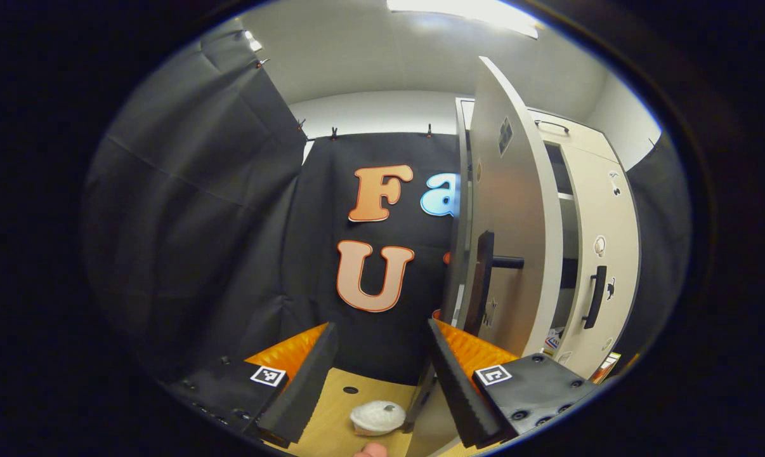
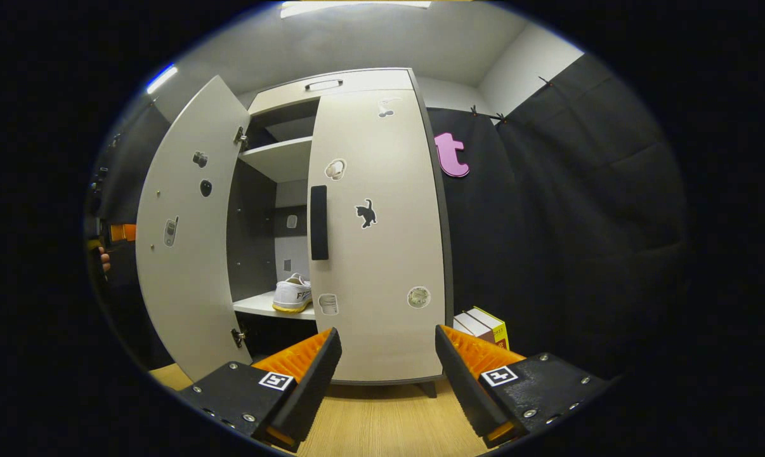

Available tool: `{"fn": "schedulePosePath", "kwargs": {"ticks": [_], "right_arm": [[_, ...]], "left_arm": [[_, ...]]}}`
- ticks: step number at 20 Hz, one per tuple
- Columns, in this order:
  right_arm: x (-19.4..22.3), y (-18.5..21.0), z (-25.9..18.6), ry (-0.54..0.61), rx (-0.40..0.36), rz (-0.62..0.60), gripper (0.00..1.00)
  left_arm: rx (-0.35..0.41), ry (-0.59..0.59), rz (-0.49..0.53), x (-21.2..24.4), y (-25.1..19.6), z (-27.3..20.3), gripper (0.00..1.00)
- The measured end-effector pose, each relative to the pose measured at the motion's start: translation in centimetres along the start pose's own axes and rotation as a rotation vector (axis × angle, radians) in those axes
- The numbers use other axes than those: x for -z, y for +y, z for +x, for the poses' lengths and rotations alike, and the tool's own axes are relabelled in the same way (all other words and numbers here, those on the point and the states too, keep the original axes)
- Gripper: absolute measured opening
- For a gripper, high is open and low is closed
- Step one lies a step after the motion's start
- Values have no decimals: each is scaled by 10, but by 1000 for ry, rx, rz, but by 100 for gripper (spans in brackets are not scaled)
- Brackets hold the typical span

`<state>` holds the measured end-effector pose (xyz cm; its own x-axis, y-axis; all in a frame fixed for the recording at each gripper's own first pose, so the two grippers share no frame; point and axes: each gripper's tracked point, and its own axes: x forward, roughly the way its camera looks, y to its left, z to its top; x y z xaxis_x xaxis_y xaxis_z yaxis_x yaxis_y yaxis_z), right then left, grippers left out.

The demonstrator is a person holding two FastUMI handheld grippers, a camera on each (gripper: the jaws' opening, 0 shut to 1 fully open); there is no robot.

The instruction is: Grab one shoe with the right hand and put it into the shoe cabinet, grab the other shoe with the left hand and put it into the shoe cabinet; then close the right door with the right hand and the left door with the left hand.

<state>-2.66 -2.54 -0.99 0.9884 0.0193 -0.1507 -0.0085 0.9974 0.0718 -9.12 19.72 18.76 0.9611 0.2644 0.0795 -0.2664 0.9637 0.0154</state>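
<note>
**Left door left open: a pinch or a missed push is the main risk**

In the left gripper view, the left gripper [image 1: 382, 374] is seen at six o'clock with its fingers spread apart and nothing between them. Just past its right finger [image 1: 453, 374], toward three o'clock, the left door [image 1: 516, 241] stands open edge-on, its dark handle [image 1: 484, 279] facing the camera. A small white object [image 1: 377, 416] lies on the wooden floor [image 1: 338, 406] below; what it is cannot be told.

In the right gripper view, the right gripper [image 2: 387, 374] is likewise held apart and empty at six o'clock. Beyond it, at twelve o'clock, the right door [image 2: 382, 254] appears closed. Through the gap at ten o'clock one white shoe [image 2: 292, 295] is seen on the shelf [image 2: 255, 306] of the shoe cabinet [image 2: 332, 82]; a second shoe cannot be made out.

If the left door is pushed off its edge, a finger could be caught between door and frame. Should a shoe heel overhang the shelf, the door would be stopped short.
</note>
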Motion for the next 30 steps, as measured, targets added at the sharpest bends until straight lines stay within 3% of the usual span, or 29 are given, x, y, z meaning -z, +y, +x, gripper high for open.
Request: {"fn": "schedulePosePath", "kwargs": {"ticks": [1, 6, 7, 8, 16, 17, 22, 26, 30], "right_arm": [[0, 0, 0, 0, -1, -1, 92], [-3, -9, -7, -7, 14, 3, 92], [-3, -11, -9, -8, 19, 6, 92], [-4, -14, -11, -10, 25, 8, 92], [-11, -37, -22, -36, 90, 20, 92], [-11, -39, -23, -37, 95, 21, 92], [-19, -56, -31, -58, 136, 30, 92], [-23, -70, -39, -71, 171, 29, 92], [-27, -81, -45, -83, 199, 39, 92]], "left_arm": [[21, 2, -1, 0, -9, -2, 96], [112, 10, 11, 3, -48, -6, 90], [128, 5, 11, 1, -56, -7, 95], [145, 1, 9, -1, -64, -6, 90], [311, 19, 2, 7, -138, 5, 90], [332, 18, 10, 8, -149, 5, 95], [421, 32, -11, 18, -202, 10, 94], [437, 65, -28, 31, -221, 19, 94], [402, 85, -58, 41, -224, 34, 95]]}}
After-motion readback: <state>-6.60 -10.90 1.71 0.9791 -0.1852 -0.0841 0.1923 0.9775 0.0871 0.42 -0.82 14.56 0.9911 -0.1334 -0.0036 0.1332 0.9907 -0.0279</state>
